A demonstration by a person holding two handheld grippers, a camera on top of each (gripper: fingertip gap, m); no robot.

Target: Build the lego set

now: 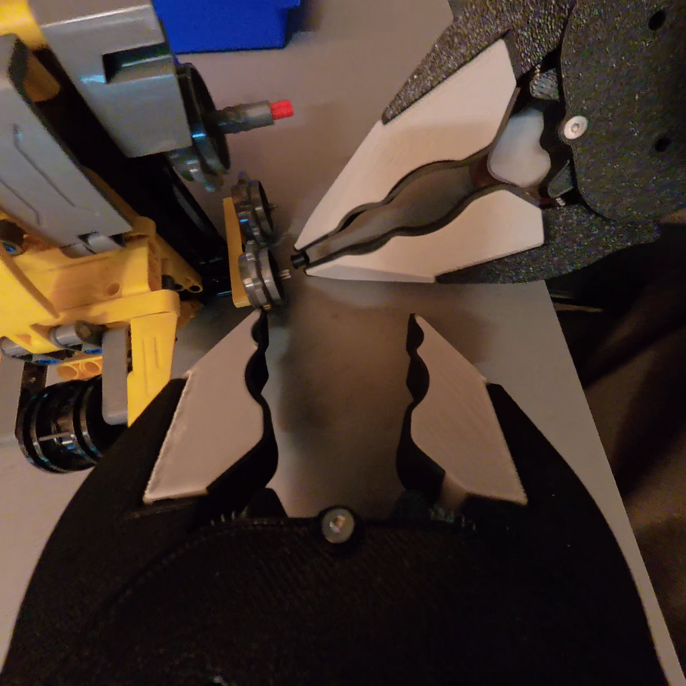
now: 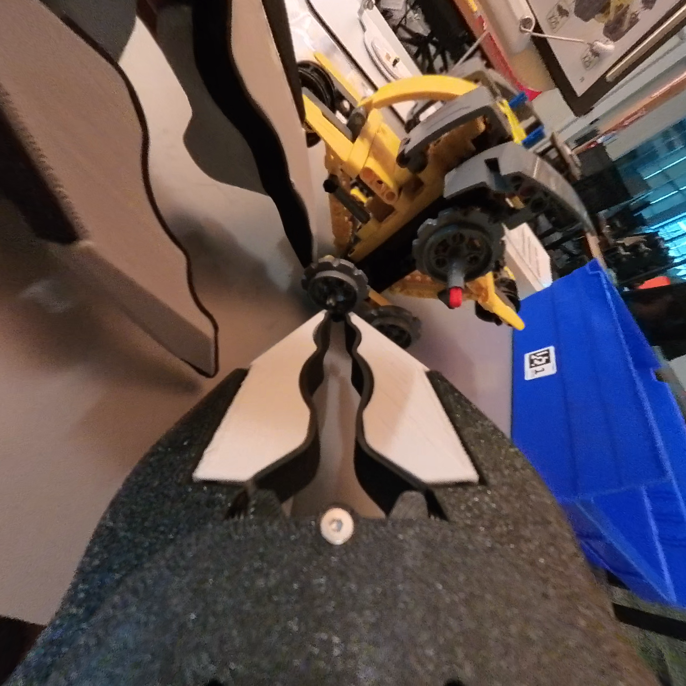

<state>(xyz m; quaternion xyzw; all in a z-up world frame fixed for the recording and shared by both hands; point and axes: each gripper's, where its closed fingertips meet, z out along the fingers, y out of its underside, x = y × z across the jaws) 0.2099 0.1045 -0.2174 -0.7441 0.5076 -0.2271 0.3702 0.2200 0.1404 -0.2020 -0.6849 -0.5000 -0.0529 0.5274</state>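
A yellow and grey brick-built toy vehicle lies on the grey table at the left. A small grey wheel sits on its side, with a second wheel just above it. My left gripper is open and empty, and its left fingertip is right next to the small wheel. My right gripper comes in from the upper right, shut on a small black pin just off the wheel's hub. In the right wrist view my right gripper holds the pin at the wheel.
A blue bin stands close beside the vehicle and also shows at the top of the left wrist view. A grey axle with a red tip sticks out of a larger wheel. The table edge runs down the right. The grippers' ends are close to 4 cm from one another.
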